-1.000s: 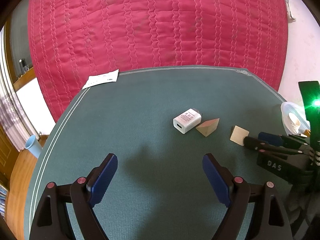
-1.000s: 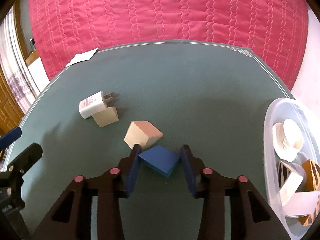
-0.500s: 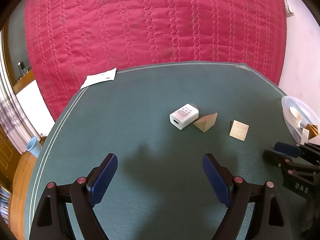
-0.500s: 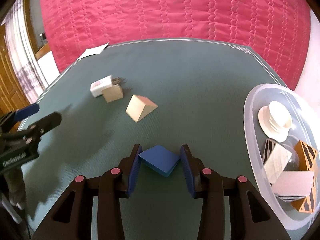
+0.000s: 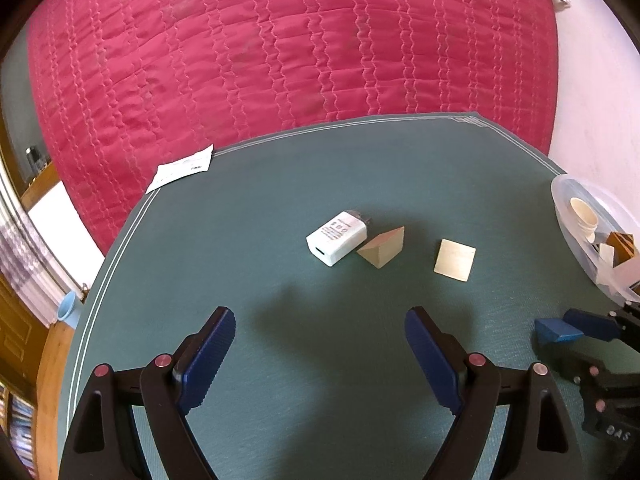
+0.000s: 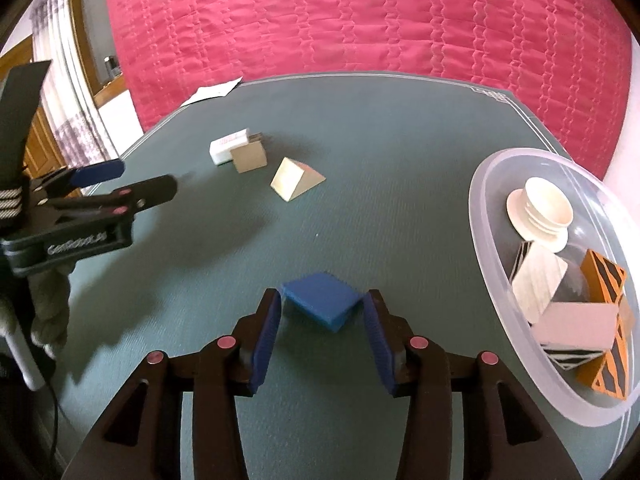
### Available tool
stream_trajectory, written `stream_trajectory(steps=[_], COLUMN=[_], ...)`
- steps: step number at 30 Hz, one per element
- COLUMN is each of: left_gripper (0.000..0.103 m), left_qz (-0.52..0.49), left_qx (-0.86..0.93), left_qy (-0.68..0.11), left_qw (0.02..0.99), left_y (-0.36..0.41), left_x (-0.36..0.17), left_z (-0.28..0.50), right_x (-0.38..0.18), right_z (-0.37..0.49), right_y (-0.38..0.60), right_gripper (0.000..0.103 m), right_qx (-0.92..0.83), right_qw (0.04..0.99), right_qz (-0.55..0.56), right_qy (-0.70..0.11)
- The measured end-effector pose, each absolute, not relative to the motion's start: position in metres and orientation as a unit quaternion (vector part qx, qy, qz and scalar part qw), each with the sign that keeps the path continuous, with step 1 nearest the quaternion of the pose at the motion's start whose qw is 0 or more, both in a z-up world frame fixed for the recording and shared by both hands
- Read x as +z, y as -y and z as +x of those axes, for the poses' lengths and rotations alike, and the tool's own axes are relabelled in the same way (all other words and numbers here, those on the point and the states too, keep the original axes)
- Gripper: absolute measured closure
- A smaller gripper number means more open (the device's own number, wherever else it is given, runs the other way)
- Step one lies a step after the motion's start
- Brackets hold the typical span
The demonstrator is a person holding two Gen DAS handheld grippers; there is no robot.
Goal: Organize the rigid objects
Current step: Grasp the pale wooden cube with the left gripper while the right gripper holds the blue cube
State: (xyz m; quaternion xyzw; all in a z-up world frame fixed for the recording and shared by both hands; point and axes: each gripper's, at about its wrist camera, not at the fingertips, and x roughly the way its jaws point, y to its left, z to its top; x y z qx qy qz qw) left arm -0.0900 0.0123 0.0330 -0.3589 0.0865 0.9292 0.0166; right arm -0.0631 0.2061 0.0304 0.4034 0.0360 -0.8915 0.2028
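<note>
A blue block [image 6: 320, 300] lies between the fingers of my right gripper [image 6: 322, 296], low over the green table. The jaws are opening, and the pads stand just off the block's corners. In the left wrist view the same blue block [image 5: 556, 332] shows at the far right. My left gripper [image 5: 319, 316] is wide open with nothing in it, short of a white charger [image 5: 337, 237]. A wooden wedge [image 5: 383, 247] touches the charger, and a second wooden wedge [image 5: 455, 259] lies apart to its right. A clear plastic tub [image 6: 492, 216] sits just right of the right gripper.
The tub holds stacked white cups [image 6: 538, 210] and several striped and pale blocks. A paper slip [image 5: 180, 168] lies at the table's far left edge. A red quilt [image 5: 300, 40] hangs behind the table. A blue cup [image 5: 68, 312] sits beyond the left rim.
My right gripper carried the blue block to the right, away from the wooden wedges and up beside the tub, and its jaws have spread slightly. My left gripper shifted a little and stayed open.
</note>
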Motion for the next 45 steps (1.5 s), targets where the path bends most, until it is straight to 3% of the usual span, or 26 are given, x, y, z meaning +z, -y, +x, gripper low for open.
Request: stream_trajectory(steps=[12,16,27,45], left_gripper=[0.013,0.013,0.013,0.022], left_qz=[-0.362,-0.364,-0.369,-0.408], left_qx=[0.928,0.927,0.922,0.904], left_qy=[-0.085,-0.090,-0.105,-0.099], left_qw=[0.018,0.019,0.047,0.077], left_y=[-0.016,-0.022,-0.057,-0.093], left_x=[0.031,0.031,0.029,0.010], left_z=[-0.094,-0.098,-0.119,-0.157], right_x=[0.031,0.031,0.032,0.033], right_z=[-0.068,-0.068,-0.049,-0.041], right_y=[-0.196,-0.193,-0.222,-0.239], right_gripper=[0.053,0.065,0.065,0.065], right_qx=[-0.893,-0.896,-0.896,-0.896], right_qw=[0.192,0.176,0.182,0.186], right_qz=[0.405,0.402,0.403,0.403], right_qy=[-0.043,-0.059,-0.042,-0.025])
